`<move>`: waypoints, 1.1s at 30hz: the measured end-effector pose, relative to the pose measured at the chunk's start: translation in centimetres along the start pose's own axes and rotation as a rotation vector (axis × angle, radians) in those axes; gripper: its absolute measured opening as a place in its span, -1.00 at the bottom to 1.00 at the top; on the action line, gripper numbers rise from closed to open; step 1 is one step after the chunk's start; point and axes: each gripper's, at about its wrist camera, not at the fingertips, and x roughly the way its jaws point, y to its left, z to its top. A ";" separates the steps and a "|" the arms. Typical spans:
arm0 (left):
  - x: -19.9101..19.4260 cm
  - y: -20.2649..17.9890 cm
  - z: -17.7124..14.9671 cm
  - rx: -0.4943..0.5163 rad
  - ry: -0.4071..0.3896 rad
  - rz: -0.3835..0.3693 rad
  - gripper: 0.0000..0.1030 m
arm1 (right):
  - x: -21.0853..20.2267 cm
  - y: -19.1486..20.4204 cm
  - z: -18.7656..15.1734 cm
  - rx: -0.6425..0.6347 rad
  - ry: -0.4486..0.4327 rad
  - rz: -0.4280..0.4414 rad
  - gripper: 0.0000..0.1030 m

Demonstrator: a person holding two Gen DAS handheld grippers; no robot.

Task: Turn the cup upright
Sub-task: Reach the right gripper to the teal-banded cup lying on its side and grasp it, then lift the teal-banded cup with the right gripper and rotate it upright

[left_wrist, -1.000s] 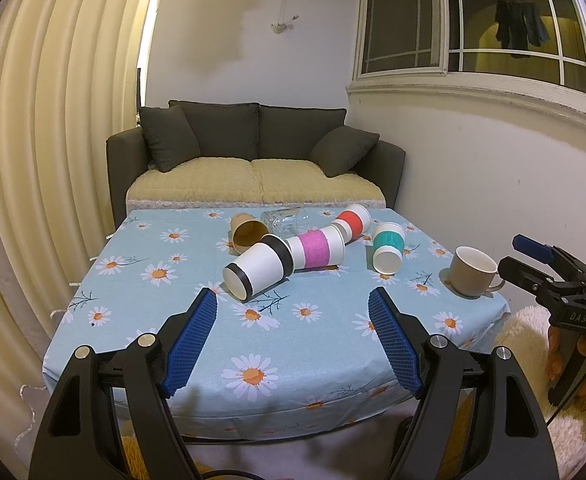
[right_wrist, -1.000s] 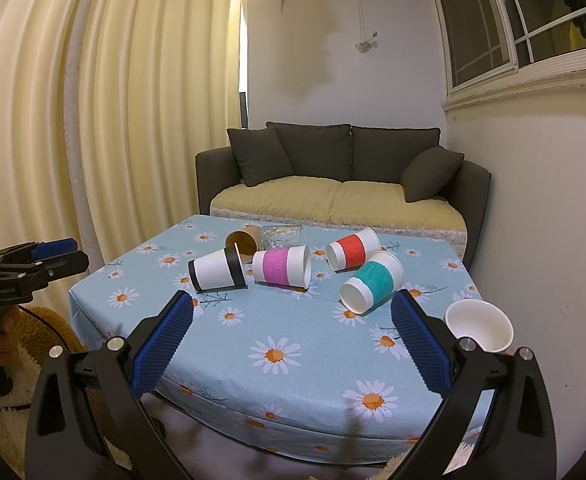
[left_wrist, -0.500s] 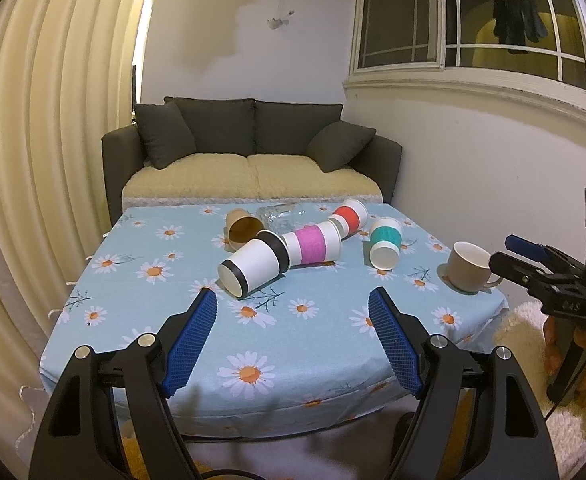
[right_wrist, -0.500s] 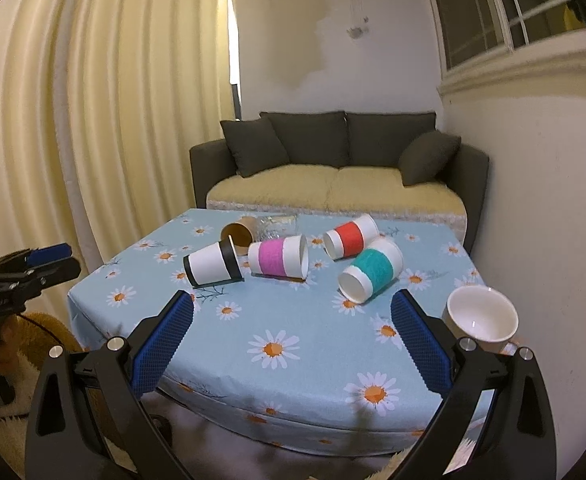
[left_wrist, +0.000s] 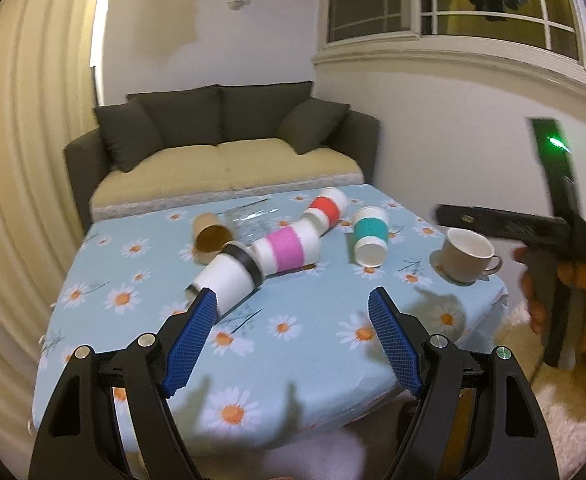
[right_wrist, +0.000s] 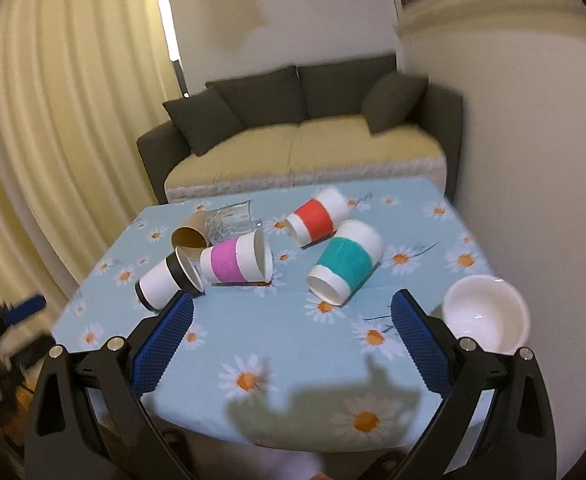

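- The left tool is spread wide with nothing between its blue pads, hanging above the near part of the table.
- The right tool is likewise spread and empty, over the same near edge.
- Five paper cups lie on their sides mid-table: a black-banded cup, a pink-banded cup, a red-banded cup, a teal-banded cup and a brown cup.
- A white mug near the right edge sits tilted; whether it rests on its base is hard to tell.
- In the left wrist view the black-banded cup lies just ahead of the left pad, apart from it, its long axis running diagonally.
- In the right wrist view the teal-banded cup lies ahead between the pads, base toward the camera, mouth away to the right.
- Judging by this, each tool has its own nearest cup; which goes first cannot be told.
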 end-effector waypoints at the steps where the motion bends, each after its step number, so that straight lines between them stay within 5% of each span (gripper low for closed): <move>1: 0.5 -0.1 0.3 0.000 0.014 -0.022 0.49 | 1.3 -0.4 0.9 0.018 0.055 0.041 0.90; 6: 3.0 -0.5 1.6 -0.008 0.049 -0.088 0.49 | 7.4 -3.5 4.9 0.165 0.250 0.102 0.90; 12: 5.7 -0.4 1.4 -0.028 0.092 -0.107 0.49 | 13.4 -7.6 6.4 0.347 0.400 0.057 0.90; 16: 6.9 0.1 0.5 -0.042 0.116 -0.116 0.49 | 16.8 -9.2 5.9 0.414 0.489 0.002 0.60; 18: 7.7 0.4 0.1 -0.058 0.133 -0.131 0.49 | 17.8 -9.8 5.6 0.446 0.515 -0.020 0.46; 25: 10.2 0.5 -0.2 -0.068 0.193 -0.190 0.49 | 19.5 -10.6 6.0 0.468 0.547 -0.084 0.45; 33: 11.7 -0.7 0.1 -0.073 0.216 -0.278 0.49 | 20.1 -11.0 5.8 0.469 0.577 -0.060 0.26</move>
